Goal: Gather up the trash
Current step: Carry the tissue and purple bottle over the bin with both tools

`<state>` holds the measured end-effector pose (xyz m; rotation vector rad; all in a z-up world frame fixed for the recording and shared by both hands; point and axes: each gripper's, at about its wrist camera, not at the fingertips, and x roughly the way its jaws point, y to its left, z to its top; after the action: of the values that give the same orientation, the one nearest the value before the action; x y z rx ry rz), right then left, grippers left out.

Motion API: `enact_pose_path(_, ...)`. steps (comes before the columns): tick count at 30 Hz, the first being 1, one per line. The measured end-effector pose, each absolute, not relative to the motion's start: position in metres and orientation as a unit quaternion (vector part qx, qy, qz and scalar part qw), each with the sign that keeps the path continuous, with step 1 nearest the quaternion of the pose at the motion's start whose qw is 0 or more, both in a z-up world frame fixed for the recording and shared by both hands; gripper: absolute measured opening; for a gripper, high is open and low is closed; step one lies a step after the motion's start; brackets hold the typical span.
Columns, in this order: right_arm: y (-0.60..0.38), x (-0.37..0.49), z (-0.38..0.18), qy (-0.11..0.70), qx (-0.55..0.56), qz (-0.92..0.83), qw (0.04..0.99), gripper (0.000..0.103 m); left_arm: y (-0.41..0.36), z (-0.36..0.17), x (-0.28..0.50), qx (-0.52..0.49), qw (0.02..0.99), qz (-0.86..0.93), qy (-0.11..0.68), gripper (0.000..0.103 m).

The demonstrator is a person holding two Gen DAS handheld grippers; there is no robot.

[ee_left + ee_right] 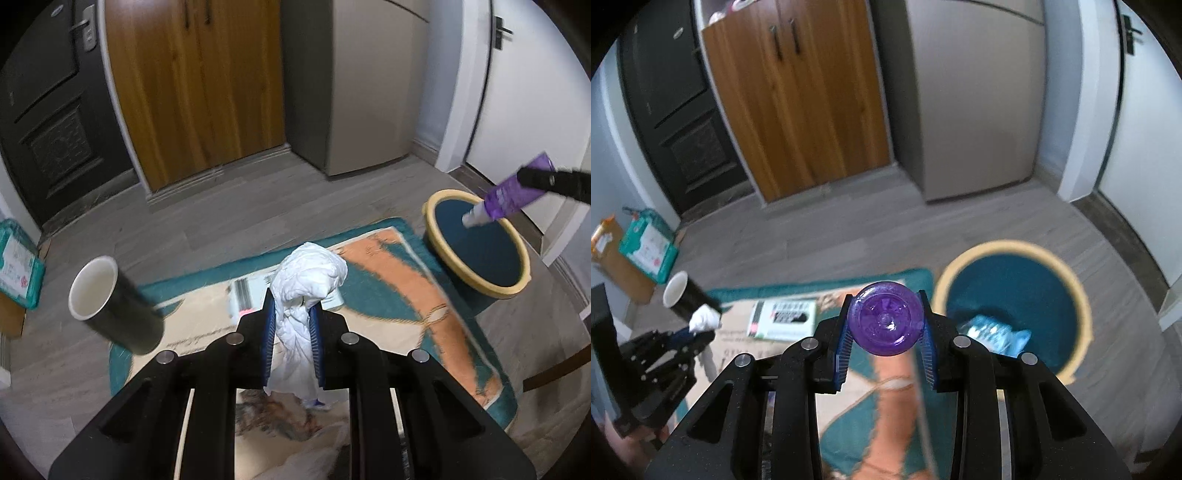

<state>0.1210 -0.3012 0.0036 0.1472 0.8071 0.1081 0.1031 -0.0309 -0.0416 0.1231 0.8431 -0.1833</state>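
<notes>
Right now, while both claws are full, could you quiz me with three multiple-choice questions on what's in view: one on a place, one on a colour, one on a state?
1. Where is the blue wrapper?
A. inside the bin
B. on the rug
C. in the cup

2. What colour is the bottle between the right gripper's fingers?
A. green
B. purple
C. red

3. How is the black cup?
A. standing upright
B. lying on its side
C. crushed flat

Answers: 1 A, it lies on the floor of the yellow-rimmed bin. 2 B, its round base is clear purple. 3 B, its white open mouth faces sideways.
</notes>
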Motion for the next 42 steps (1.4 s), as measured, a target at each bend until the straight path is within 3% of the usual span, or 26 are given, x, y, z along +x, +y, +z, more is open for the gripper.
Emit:
enact_pose_path(11,-0.405,0.118,0.027,0.361,0.125,0.019,0.924,0.034,-0.098,-0.027,0.106,0.073,0.906,-0.156,0.387,0.016)
enact_pose_path(42,-0.497,0.162,-0.080,0.454,0.224,-0.090,0.858,0.034,-0.291,-0.080,0.173,0.114,0.849,-0.288,0.427,0.017)
